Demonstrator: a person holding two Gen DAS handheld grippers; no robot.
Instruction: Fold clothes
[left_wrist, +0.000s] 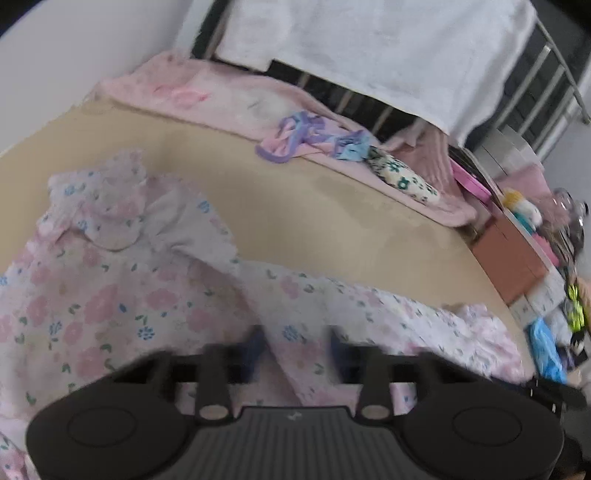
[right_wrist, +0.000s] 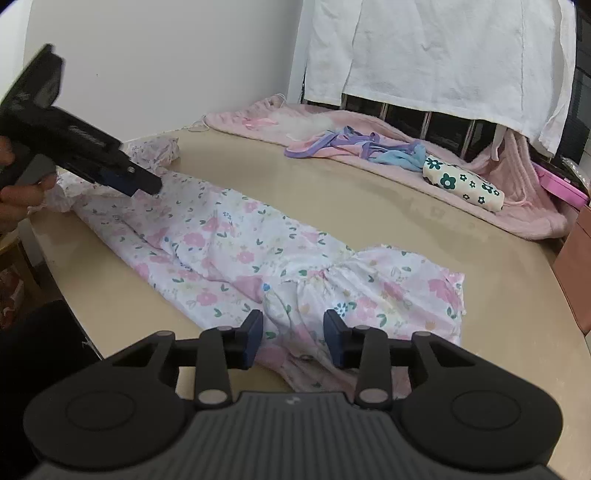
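Right wrist view: right gripper (right_wrist: 293, 338) jaws straddle floral dress (right_wrist: 229, 240).

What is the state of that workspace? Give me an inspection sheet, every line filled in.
Surface: round beige table, bare where no cloth lies.
Job's things: white dress with pink flower print, lying lengthwise in a narrow strip, hem ruffle nearest the right gripper.
Clutter: fluffy pink blanket at the far edge, with purple and blue strappy garments and a cream pouch with green flowers on it.
Grippers: left gripper at the collar end, view blurred, grip unclear; right gripper with fingers apart over the hem.
Cables: thin white cord by the blanket's corner, possibly.
Surroundings: white wall; white towel hung over a metal rail.
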